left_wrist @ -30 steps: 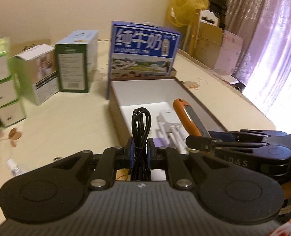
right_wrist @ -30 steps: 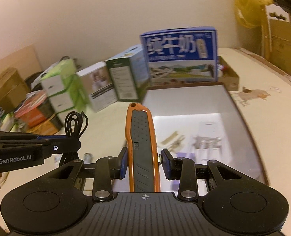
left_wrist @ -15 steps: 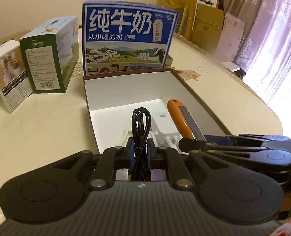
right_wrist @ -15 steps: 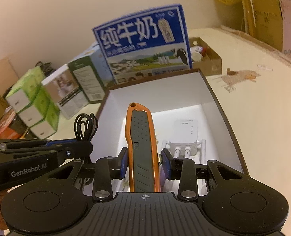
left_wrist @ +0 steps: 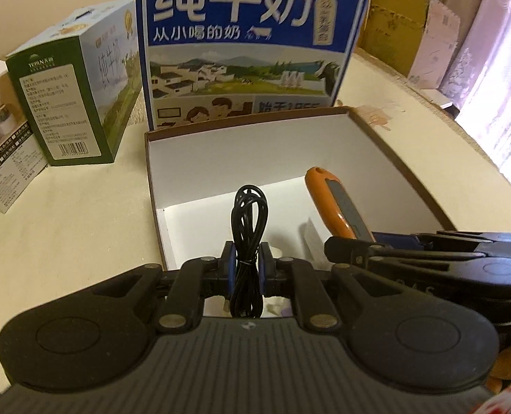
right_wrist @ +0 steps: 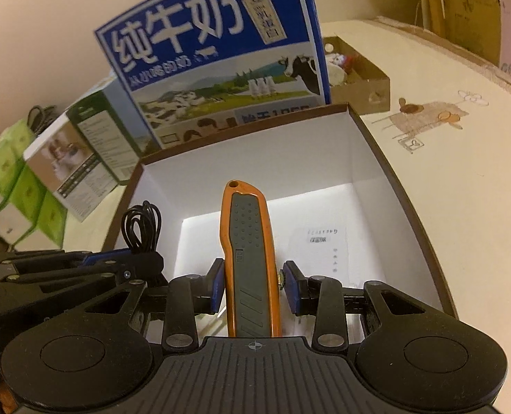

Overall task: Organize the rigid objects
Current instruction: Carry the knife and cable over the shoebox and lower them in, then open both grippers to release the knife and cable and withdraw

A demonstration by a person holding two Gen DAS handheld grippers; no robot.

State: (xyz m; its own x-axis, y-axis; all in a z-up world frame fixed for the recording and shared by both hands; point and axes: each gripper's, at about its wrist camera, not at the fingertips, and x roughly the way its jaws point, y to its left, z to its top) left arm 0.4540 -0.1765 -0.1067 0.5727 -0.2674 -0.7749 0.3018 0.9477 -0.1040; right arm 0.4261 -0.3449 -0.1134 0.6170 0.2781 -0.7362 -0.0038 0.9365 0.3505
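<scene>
My left gripper (left_wrist: 246,267) is shut on a coiled black cable (left_wrist: 249,227) and holds it upright over the near part of an open white-lined box (left_wrist: 255,141). My right gripper (right_wrist: 253,283) is shut on an orange and grey utility knife (right_wrist: 248,248), which points forward inside the same box (right_wrist: 369,158). The knife also shows in the left wrist view (left_wrist: 336,203), right of the cable, and the cable shows in the right wrist view (right_wrist: 141,224), left of the knife. A white device (right_wrist: 324,252) lies on the box floor under the right gripper.
A tall blue milk carton box (left_wrist: 248,41) stands right behind the open box. Green and white cartons (left_wrist: 72,82) stand to the left on the table. A small brown tray with odds and ends (right_wrist: 355,69) sits behind to the right. Cardboard and curtains are at the far right.
Both grippers have moved forward and down into the open box with the cable and the knife still held. The blue milk box now looms closer.
</scene>
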